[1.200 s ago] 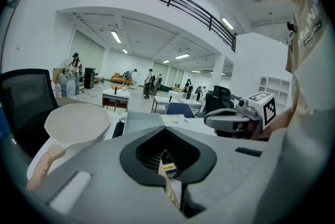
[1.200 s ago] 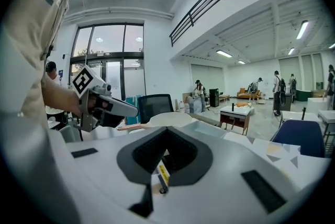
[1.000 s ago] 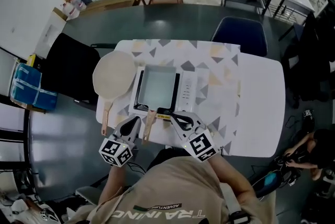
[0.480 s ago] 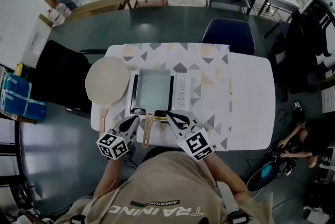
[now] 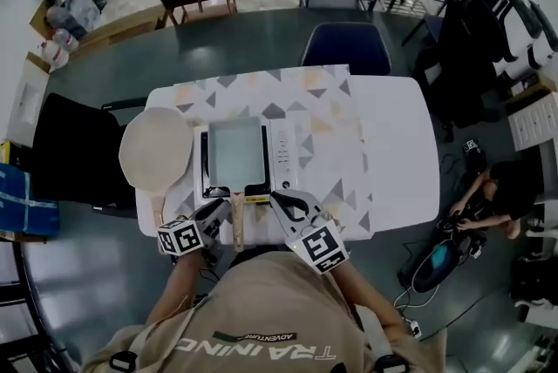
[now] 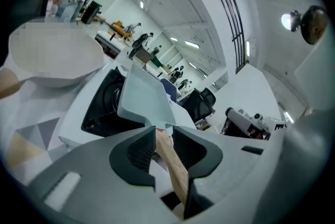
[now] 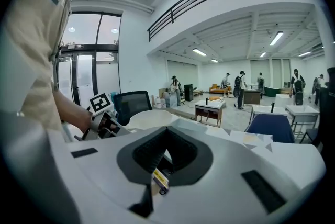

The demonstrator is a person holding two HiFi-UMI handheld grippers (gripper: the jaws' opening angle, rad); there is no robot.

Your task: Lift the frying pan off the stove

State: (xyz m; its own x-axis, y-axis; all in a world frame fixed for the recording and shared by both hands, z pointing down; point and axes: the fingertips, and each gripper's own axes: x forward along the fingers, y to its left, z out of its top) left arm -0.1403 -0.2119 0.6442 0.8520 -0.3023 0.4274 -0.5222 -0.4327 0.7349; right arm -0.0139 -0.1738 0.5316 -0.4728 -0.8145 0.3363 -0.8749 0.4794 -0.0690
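Frying pan: the square pale pan (image 5: 235, 155) lies on the stove (image 5: 284, 155), left of centre in the head view, on the patterned part of the surface (image 5: 397, 153). Its wooden handle (image 5: 236, 221) points down the frame, toward the person.

Left tongs: the left tongs (image 6: 162, 139) is at the lower left of the head view. Its jaws are opening, and the handle runs between them with a pad close on each side. A firm press on the wood is not visible.

Right tongs: the right tongs (image 7: 167, 130) has its tips together and holds nothing. It is just right of the handle, at the near edge of the stove.

Change: compared with a second ago, the pan is at the same place on the stove. Both tongs are still at the near edge of the surface.

Meaning for the task: the lift is probably not started. The left jaws must probably close on the handle first.

Nearby: a round pale board (image 5: 155, 155) lies just left of the stove.
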